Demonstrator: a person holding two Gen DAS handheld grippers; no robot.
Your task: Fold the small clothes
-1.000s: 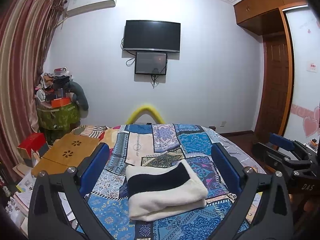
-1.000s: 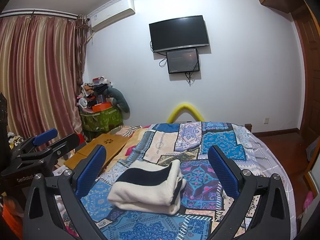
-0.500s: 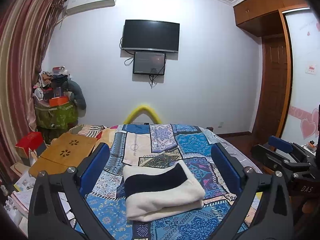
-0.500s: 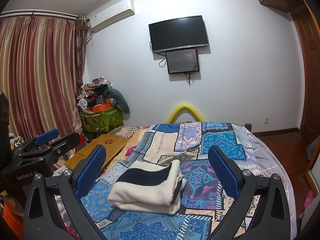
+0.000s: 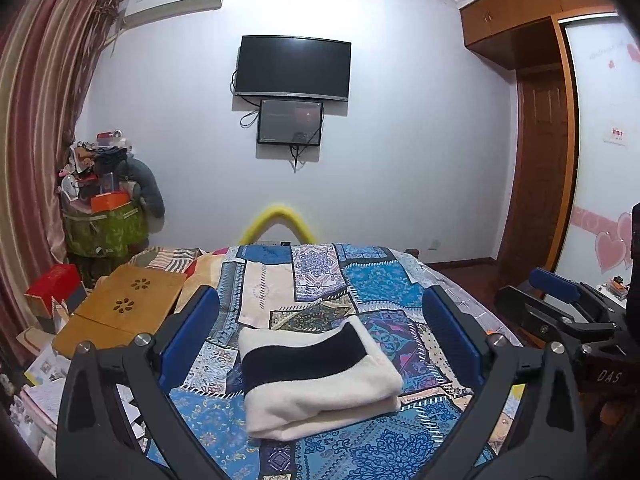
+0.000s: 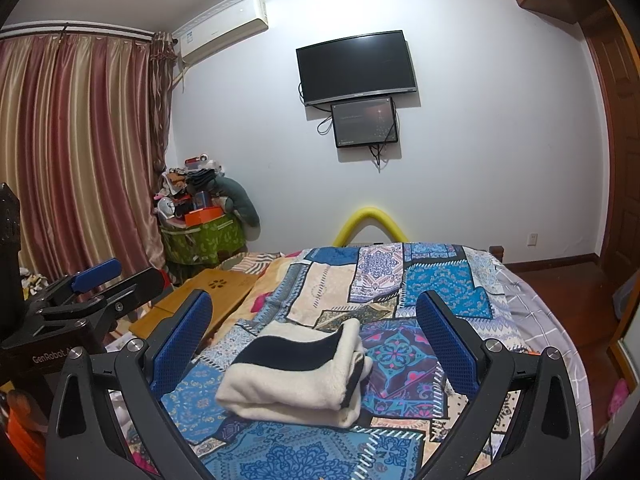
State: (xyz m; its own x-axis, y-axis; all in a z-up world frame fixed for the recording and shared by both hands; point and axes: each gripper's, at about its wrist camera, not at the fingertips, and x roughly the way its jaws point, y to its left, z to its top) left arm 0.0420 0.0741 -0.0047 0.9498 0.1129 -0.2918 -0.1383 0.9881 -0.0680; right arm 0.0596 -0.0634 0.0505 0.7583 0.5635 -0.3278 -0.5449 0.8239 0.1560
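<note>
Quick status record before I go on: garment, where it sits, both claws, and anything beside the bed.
garment: cream and black garment, folded into a compact stack
location: on the patchwork bedspread, near the front of the bed
left claw: open, empty, held above the bed, not touching the garment
right claw: open, empty, also clear of the garment
beside bed: wooden lap table on the left side
task state: garment looks folded; neither claw holds anything
</note>
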